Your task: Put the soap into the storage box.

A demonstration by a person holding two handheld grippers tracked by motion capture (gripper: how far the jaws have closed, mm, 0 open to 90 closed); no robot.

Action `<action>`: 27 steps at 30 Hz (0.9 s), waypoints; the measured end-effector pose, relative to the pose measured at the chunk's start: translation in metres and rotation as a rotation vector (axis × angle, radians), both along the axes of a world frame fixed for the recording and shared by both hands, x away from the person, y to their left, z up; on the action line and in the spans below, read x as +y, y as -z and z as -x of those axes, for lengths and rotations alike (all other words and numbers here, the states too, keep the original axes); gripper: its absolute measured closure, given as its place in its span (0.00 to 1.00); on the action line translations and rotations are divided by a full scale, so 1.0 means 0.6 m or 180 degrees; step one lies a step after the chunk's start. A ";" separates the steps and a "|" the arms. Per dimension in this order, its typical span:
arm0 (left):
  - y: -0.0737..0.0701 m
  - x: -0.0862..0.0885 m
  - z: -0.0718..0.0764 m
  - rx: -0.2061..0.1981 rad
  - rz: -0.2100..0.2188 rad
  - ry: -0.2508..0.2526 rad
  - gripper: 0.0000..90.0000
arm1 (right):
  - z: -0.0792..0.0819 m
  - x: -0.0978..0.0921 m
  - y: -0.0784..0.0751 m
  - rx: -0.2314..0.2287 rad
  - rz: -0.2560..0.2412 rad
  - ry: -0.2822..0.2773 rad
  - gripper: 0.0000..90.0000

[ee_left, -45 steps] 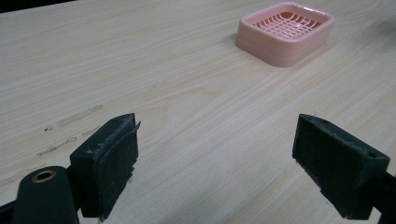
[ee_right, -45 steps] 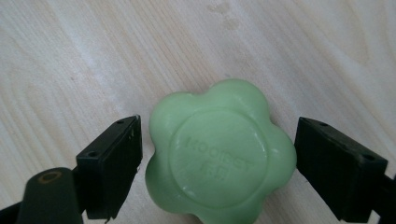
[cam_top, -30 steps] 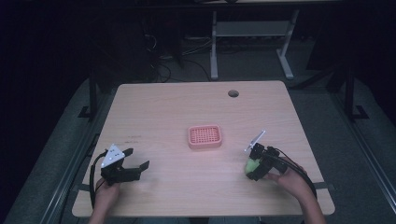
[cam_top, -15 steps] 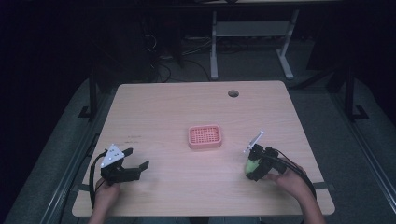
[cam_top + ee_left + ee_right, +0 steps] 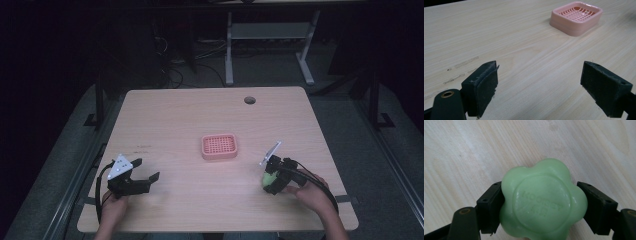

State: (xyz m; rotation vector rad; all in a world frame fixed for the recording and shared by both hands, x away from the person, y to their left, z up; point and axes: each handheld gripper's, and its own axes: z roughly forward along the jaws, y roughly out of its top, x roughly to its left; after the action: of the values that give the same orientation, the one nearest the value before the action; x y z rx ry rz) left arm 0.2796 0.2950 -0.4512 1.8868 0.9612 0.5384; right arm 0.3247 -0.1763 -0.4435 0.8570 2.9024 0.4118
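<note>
Two grippers were at the near edge of the wooden table (image 5: pixel 190 115), and only one was loaded. The right gripper (image 5: pixel 541 207) had its jaws pressed against opposite sides of a green flower-shaped soap (image 5: pixel 541 202), held low over the wood at the table's right front, seen in the high view as a pale green lump (image 5: pixel 270 177). The left gripper (image 5: pixel 540 85) rested at the left front with its jaws spread wide and nothing between them. A pink slatted soap dish (image 5: pixel 219 146) sat empty at the table's centre, well apart from both. The likely trouble was the grip itself: the pads met rounded lobes on a smooth, probably slick bar, so a tilt or a quick swing could let it squirt out, and a harder squeeze might dent it.
</note>
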 end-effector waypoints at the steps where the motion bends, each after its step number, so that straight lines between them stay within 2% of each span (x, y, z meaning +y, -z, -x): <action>1: 0.000 0.000 0.000 0.0000 0.0002 0.0000 0.16 | 0.000 0.000 -0.001 0.0009 -0.0014 0.0006 0.29; 3: 0.000 0.000 0.000 -0.0001 -0.0007 0.0006 0.16 | -0.001 0.001 -0.004 -0.0004 0.0003 -0.0029 0.29; 9: 0.000 0.001 0.000 -0.0003 0.0002 -0.0002 0.16 | -0.003 0.008 -0.003 0.0030 0.0197 -0.0091 0.29; 16: 0.000 0.001 0.000 -0.0005 -0.0001 0.0005 0.16 | -0.005 -0.002 0.003 0.0100 0.0101 -0.0008 0.29; 21: 0.000 0.000 0.000 0.0001 0.0004 0.0000 0.16 | -0.007 0.001 0.003 0.0128 0.0159 -0.0008 0.29; 27: 0.000 0.000 0.000 -0.0003 0.0005 0.0002 0.16 | -0.009 0.000 0.004 0.0167 0.0134 0.0011 0.29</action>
State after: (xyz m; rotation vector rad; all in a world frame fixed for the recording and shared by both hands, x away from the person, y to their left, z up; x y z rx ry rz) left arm 0.2797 0.2951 -0.4509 1.8852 0.9599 0.5380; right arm 0.3299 -0.1763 -0.4458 0.8799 2.9453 0.3317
